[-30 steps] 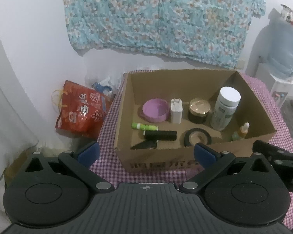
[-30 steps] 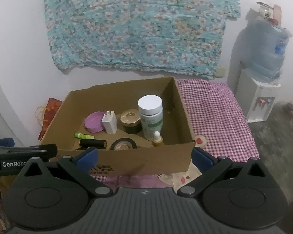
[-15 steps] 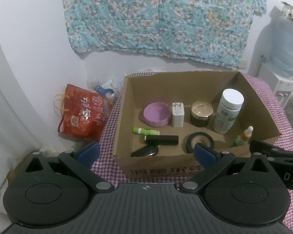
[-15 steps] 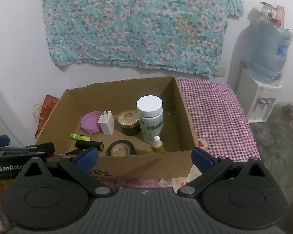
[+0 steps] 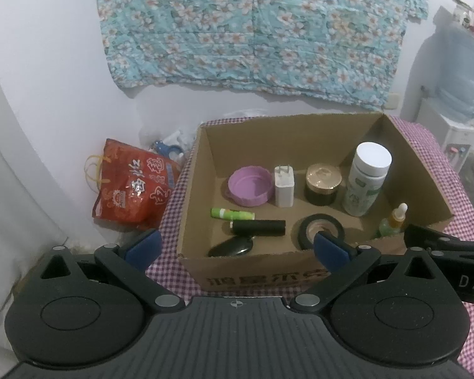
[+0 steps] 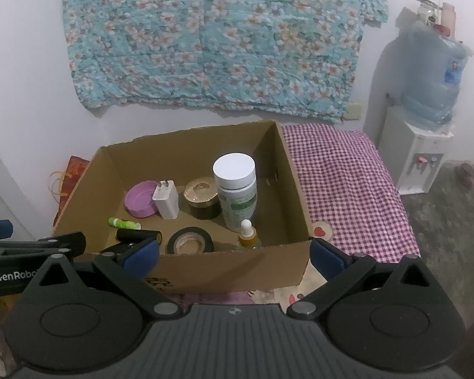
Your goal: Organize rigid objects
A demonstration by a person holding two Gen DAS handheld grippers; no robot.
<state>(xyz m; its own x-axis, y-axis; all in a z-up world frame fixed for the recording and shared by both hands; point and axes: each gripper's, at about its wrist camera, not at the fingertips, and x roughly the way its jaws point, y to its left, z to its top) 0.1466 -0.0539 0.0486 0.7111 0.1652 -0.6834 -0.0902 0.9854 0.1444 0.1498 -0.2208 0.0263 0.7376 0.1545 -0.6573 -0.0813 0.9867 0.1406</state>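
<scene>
An open cardboard box (image 5: 243, 271) (image 6: 230, 271) stands on a checked cloth. Inside are a purple lid (image 5: 250, 187), a white plug (image 5: 283, 185), a dark gold-lidded jar (image 5: 322, 184), a white bottle (image 5: 365, 183) (image 6: 238, 191), a dropper bottle (image 5: 395, 221) (image 6: 248, 237), a tape roll (image 5: 320, 229) (image 6: 191, 240), a green tube (image 5: 232, 214), a black cylinder (image 5: 258, 228) and a black oval thing (image 5: 232, 248). My left gripper (image 5: 237, 246) and right gripper (image 6: 233, 254) are both open and empty, held in front of the box's near wall.
A red bag (image 5: 132, 186) lies on the floor left of the box. The checked cloth (image 6: 347, 189) stretches right of the box. A water dispenser (image 6: 420, 126) stands at the far right. A floral cloth (image 5: 259, 31) hangs on the wall behind.
Both grippers have risen and pulled back a little, so more of the box's inside shows, including the black oval thing. Nothing in the box has moved.
</scene>
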